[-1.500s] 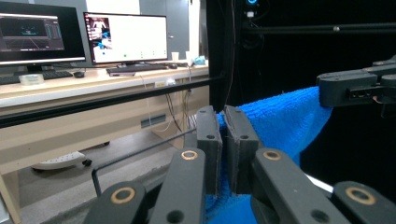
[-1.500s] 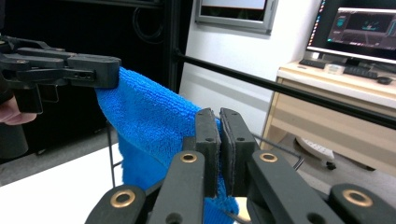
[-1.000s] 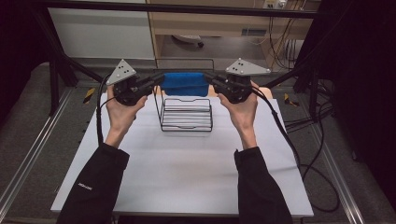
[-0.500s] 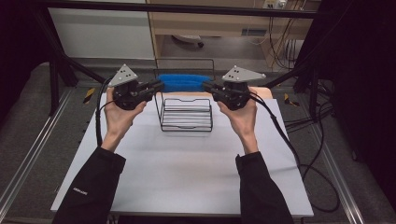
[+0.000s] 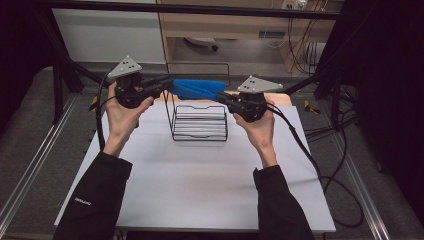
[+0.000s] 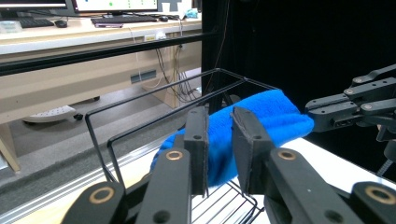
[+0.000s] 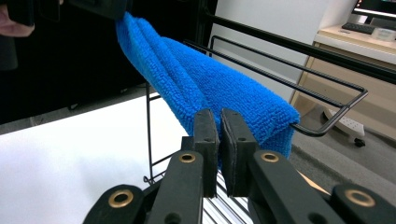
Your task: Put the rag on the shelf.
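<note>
A folded blue cloth [image 5: 196,88] is suspended in the air above the far edge of the white table [image 5: 200,185], stretched between the two grippers. It hangs over the rear top wires of a black wire rack [image 5: 199,121], which stands on the table near its far edge, midway between the left and right edges.

The left gripper [image 5: 162,83] is held in the person's left hand [image 5: 122,112], above the far left part of the table. In the left gripper view its jaws are closed on one end of the blue cloth [image 6: 243,133], with cloth visible between the pads.

The right gripper [image 5: 223,98] is held in the right hand [image 5: 259,131], lower than the left gripper and just right of the rack. In the right gripper view its jaws are pressed nearly together, pinching the near edge of the cloth [image 7: 219,95]; the cloth rises from there to the other gripper [image 7: 100,7] at the top left.

Both sleeves [image 5: 95,200] enter from the near edge of the table.
</note>
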### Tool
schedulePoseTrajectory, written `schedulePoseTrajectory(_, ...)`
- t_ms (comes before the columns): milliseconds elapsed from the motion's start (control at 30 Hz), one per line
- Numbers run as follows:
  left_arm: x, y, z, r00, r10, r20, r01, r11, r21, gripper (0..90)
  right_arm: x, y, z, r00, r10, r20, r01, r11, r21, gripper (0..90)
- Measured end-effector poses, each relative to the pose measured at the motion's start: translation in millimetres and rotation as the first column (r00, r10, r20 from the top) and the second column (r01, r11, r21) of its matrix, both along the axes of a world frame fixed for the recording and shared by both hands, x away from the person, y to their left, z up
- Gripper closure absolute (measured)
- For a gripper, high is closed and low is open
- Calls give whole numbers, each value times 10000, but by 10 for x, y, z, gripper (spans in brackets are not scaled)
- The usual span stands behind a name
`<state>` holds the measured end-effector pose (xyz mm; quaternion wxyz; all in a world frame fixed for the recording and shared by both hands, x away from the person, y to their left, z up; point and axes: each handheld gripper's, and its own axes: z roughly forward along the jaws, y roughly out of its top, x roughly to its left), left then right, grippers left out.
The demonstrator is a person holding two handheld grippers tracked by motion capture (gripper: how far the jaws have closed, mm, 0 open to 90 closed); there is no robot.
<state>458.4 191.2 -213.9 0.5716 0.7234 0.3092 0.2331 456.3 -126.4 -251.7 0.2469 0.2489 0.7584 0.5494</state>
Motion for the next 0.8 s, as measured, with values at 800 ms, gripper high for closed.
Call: schedulePoseTrajectory(800, 73, -169, -489, 9926, -293, -1176, 466, 9880, 1475, 897, -10, 12, -49, 9991, 386, -194, -379, 9987, 342, 679)
